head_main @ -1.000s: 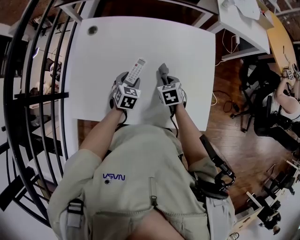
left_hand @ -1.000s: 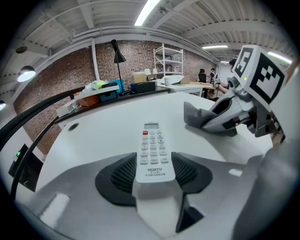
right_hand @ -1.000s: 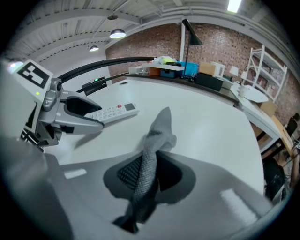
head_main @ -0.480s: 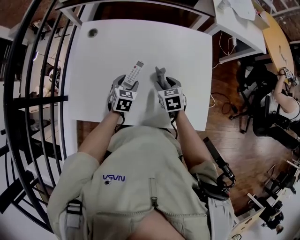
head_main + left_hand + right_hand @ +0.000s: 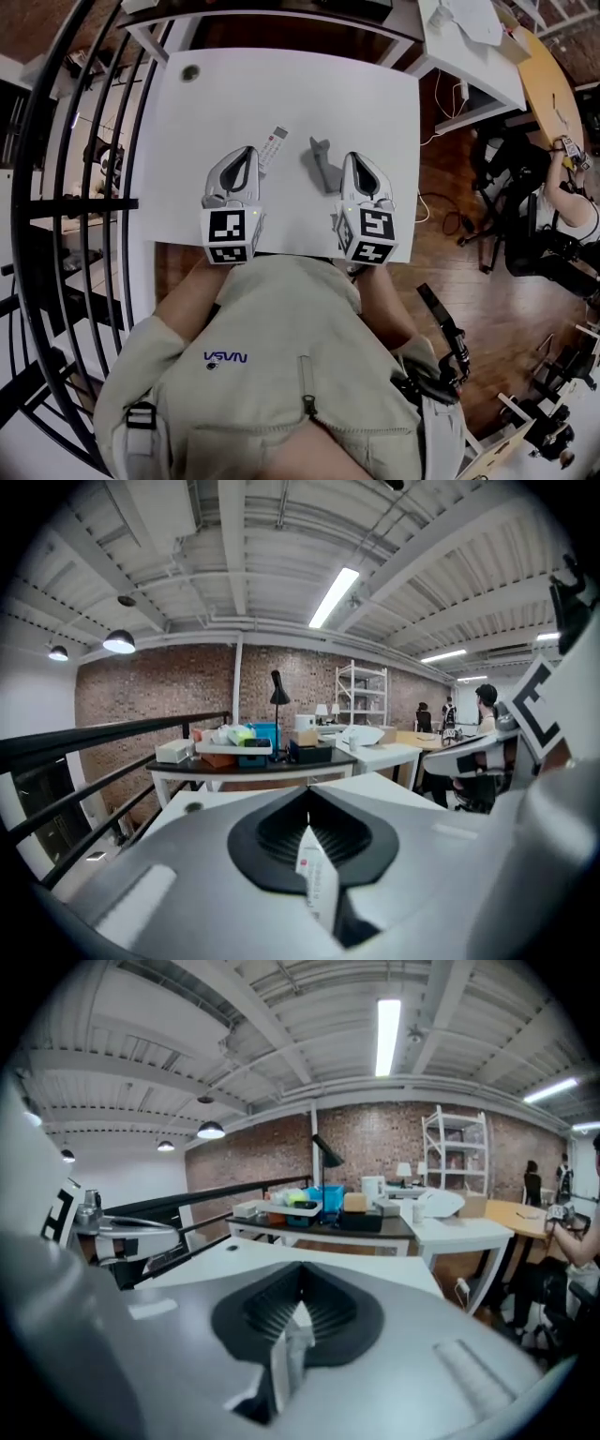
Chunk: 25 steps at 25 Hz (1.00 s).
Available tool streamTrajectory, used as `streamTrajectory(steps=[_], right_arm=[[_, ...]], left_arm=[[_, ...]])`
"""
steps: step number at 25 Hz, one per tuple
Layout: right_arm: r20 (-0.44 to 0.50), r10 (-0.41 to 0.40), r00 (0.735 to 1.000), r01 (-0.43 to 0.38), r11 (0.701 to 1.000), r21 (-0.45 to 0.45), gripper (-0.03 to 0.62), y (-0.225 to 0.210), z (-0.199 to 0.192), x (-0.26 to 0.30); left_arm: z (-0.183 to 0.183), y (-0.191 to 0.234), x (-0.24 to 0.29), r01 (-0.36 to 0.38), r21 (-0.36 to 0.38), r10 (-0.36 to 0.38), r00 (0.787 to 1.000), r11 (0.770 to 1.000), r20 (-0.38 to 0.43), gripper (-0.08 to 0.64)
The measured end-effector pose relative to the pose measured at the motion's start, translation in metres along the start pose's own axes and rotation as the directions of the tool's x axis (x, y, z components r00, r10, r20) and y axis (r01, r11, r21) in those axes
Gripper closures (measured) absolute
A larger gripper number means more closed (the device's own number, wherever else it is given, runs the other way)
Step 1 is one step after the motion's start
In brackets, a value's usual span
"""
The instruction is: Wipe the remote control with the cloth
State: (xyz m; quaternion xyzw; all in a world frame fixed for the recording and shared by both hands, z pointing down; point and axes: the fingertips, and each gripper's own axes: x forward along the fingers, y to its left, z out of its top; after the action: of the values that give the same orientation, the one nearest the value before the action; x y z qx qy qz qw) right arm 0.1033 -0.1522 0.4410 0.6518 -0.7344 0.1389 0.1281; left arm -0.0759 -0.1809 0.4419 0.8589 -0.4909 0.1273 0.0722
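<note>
Two empty grippers, fingers [image 5: 169,864] clenched: left gripper [image 5: 244,153] over the remote control [image 5: 274,143], right gripper [image 5: 355,159] and cloth [image 5: 323,161] to its right. Reopen wide, then grasp squarely.

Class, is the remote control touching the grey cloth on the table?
Apart. The head view shows a strip of bare white table between the remote control and the cloth.
</note>
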Motion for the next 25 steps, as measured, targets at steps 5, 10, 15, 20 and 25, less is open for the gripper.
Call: streamTrajectory(steps=[5, 10, 15, 20, 25], right_arm=[[0.153, -0.017, 0.988, 0.017, 1.0, 0.0, 0.588, 0.013, 0.046, -0.045], [0.247, -0.026, 0.969, 0.034, 0.999, -0.03, 0.588, 0.03, 0.065, -0.084], [0.265, -0.013, 0.964, 0.029, 0.998, -0.058, 0.588, 0.04, 0.068, -0.093], [0.256, -0.039, 0.966, 0.054, 0.997, -0.052, 0.588, 0.042, 0.067, -0.092], [0.242, -0.087, 0.966, 0.098, 0.995, -0.034, 0.588, 0.05, 0.069, -0.097]], left_arm=[[0.048, -0.018, -0.036, 0.017, 0.054, -0.024, 0.993, 0.998, 0.116, 0.555], [0.073, -0.041, -0.066, 0.016, 0.03, -0.022, 0.977, 0.999, 0.211, 0.555], [0.07, -0.041, -0.071, 0.021, 0.037, -0.028, 0.979, 0.999, 0.2, 0.555], [0.073, -0.041, -0.075, 0.043, 0.045, -0.051, 0.974, 0.998, 0.221, 0.555], [0.07, -0.034, -0.08, 0.087, 0.054, -0.097, 0.971, 0.995, 0.22, 0.555]])
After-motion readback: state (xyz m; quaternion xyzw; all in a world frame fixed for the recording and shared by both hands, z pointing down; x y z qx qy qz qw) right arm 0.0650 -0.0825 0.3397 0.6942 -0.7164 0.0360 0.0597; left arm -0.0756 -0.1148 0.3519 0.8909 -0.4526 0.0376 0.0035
